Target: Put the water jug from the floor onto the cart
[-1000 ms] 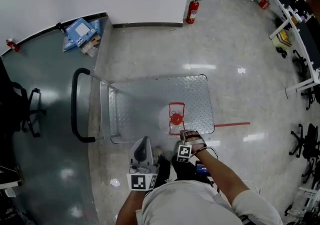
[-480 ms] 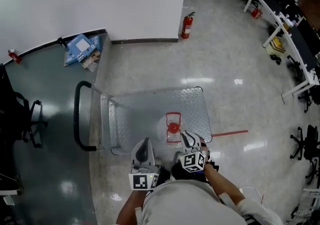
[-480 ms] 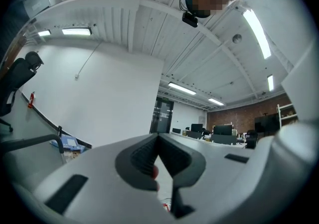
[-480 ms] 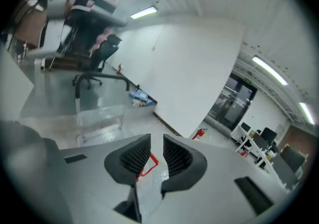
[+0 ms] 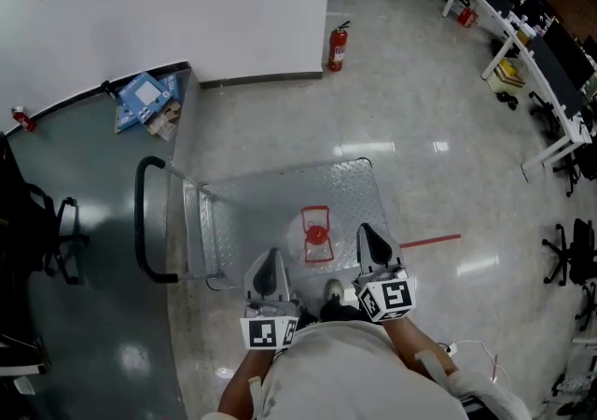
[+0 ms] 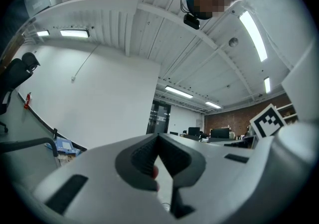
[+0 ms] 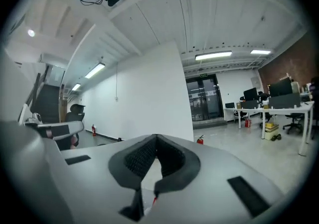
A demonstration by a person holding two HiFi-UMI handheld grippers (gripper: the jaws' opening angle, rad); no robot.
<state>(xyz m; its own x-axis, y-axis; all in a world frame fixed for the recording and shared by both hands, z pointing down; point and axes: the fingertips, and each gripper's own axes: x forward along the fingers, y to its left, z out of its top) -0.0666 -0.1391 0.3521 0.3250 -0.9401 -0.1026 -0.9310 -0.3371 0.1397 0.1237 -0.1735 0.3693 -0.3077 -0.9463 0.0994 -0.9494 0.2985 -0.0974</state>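
The left gripper [image 5: 271, 259] and the right gripper [image 5: 371, 237] hang side by side over the near edge of the cart [image 5: 270, 196], both pointing across it. The left gripper's jaws meet at their tips and hold nothing. The right gripper's jaws have just been closing and now stand together, with nothing between them. Just past the grippers, and between them as seen from above, the water jug [image 5: 316, 234] stands upright on the cart's ridged metal deck, toward its near right part. It is clear-bodied with a red cap and red carrying frame, and neither gripper touches it. The black push handle [image 5: 140, 222] rises at the cart's left end. Beyond the cart's far edge a red fire extinguisher [image 5: 337, 45] stands against the white wall [image 5: 205, 7]. Blue boxes [image 5: 145, 99] lie on the floor beyond the handle end.
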